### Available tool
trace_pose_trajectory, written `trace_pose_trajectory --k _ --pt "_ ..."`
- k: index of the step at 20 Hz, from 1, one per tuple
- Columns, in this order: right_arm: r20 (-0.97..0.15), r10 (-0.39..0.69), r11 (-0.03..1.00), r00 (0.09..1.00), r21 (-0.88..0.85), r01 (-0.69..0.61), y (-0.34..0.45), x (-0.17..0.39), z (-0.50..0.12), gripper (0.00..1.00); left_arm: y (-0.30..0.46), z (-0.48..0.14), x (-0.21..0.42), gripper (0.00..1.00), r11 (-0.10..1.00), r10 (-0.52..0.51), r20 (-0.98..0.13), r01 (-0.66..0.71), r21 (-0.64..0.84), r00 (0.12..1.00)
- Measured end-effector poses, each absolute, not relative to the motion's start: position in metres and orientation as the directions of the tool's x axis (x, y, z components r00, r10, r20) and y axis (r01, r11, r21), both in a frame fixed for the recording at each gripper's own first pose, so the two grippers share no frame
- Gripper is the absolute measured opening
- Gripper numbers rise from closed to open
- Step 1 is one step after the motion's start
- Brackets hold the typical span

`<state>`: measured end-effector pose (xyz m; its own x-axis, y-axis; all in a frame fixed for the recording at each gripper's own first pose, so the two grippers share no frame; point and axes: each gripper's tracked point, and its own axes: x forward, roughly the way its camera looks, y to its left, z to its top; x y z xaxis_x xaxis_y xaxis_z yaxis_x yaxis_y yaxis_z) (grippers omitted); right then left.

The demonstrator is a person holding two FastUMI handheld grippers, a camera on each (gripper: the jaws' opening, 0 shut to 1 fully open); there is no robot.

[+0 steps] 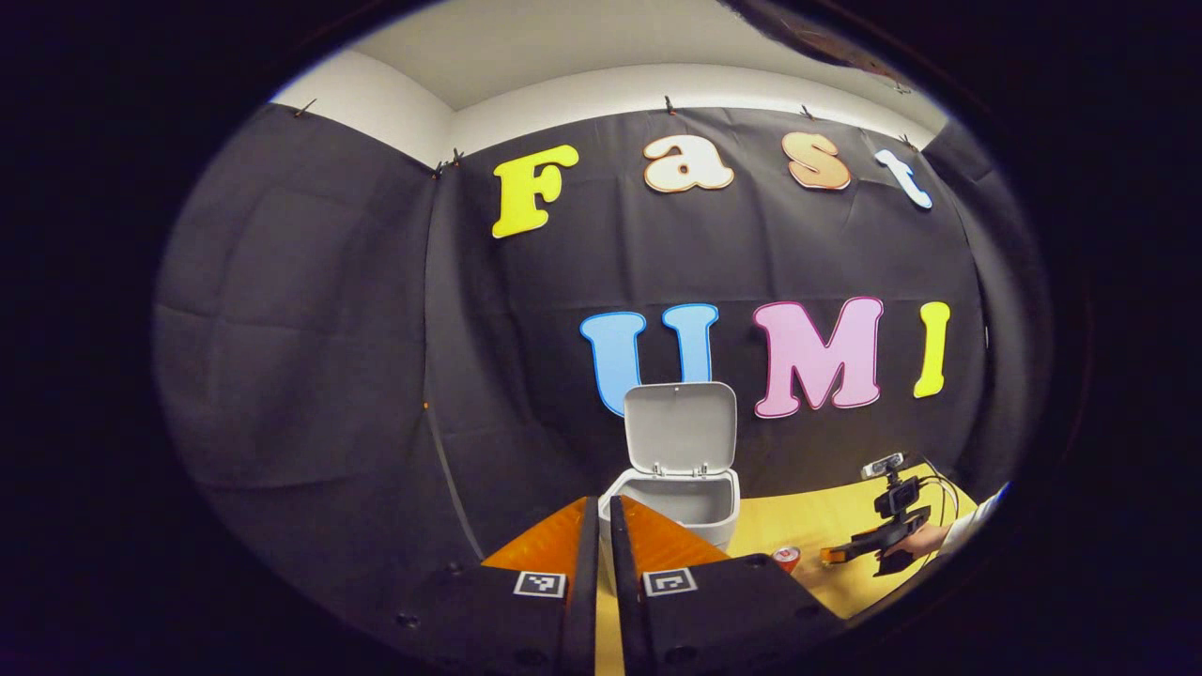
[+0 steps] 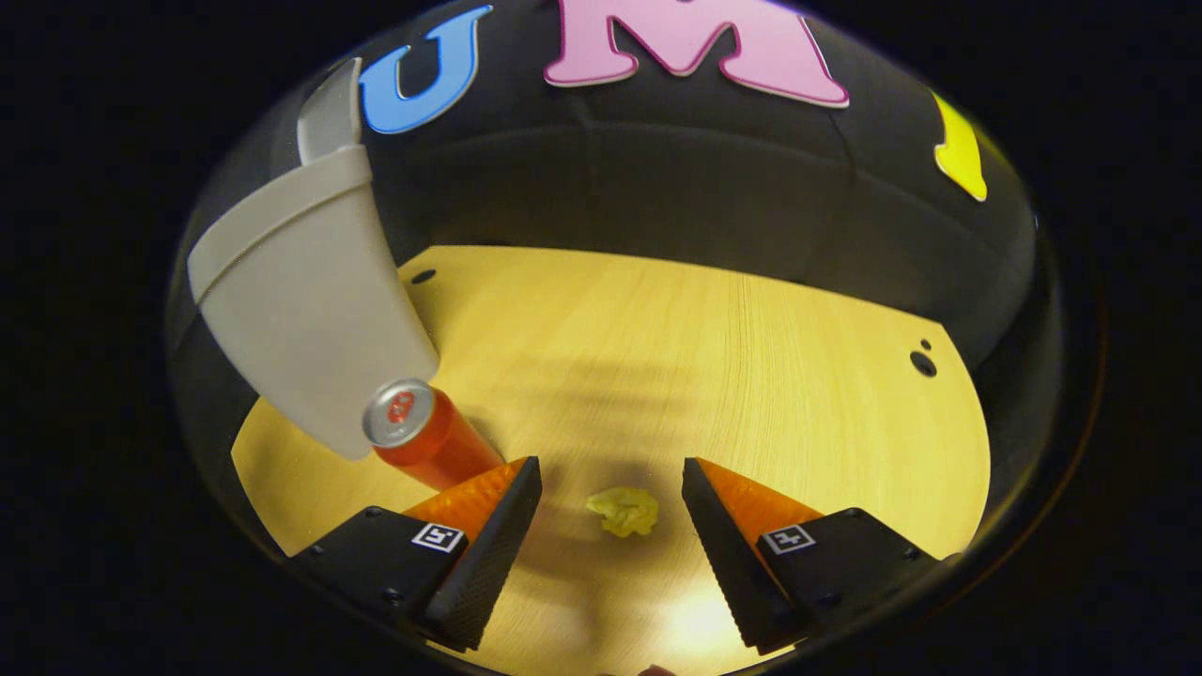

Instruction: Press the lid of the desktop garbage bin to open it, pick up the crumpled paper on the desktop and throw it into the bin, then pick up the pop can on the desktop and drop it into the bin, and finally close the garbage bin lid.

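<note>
R gripper (image 2: 610,512) angled down at desk (image 2: 751,357), fingers wide apart, paper (image 2: 624,511) lying between them; can (image 2: 427,434) upright just beside bin (image 2: 300,310). L gripper (image 1: 602,563) held level facing bin, fingers nearly together, lid (image 1: 681,427) up

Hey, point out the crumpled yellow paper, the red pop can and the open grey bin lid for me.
Crumpled yellow paper (image 2: 624,512): right gripper view, middle of the wad.
Red pop can (image 2: 441,449): right gripper view, its red side wall.
Raised grey plastic bin lid (image 1: 681,427): left gripper view, centre of its inner face.
</note>
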<state>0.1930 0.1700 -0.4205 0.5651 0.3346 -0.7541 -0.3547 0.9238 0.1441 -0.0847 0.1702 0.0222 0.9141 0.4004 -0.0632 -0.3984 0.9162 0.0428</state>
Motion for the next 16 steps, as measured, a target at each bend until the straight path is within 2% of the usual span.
trace_pose_trajectory --k 3,10,12,14,15,16 --pt "-0.777 0.321 0.921 0.542 0.124 -0.369 0.177 0.19 -0.44 0.98 0.173 0.007 -0.094 0.17 0.907 0.419 -0.116 -0.421 0.011 0.9" --pt "-0.828 0.286 0.932 0.483 0.122 -0.342 0.174 0.182 -0.471 0.96 0.173 0.01 -0.102 0.24 0.908 0.418 -0.114 -0.414 0.061 0.901" --pt "-0.824 0.279 0.935 0.494 0.115 -0.336 0.17 0.187 -0.473 0.84 0.169 0.01 -0.102 0.28 0.913 0.408 -0.114 -0.404 0.062 0.906" --pt "-0.823 0.309 0.932 0.477 0.163 -0.323 0.176 0.184 -0.47 0.44 0.166 0.009 -0.102 0.32 0.916 0.4 -0.119 -0.397 0.053 0.909" --pt "-0.824 0.314 0.932 0.472 0.174 -0.318 0.175 0.183 -0.467 0.29 0.164 0.008 -0.101 0.37 0.919 0.394 -0.12 -0.391 0.048 0.911" --pt "-0.816 0.321 0.93 0.482 0.175 -0.324 0.175 0.183 -0.461 0.42 0.163 0.007 -0.1 0.39 0.92 0.391 -0.123 -0.388 0.045 0.912"
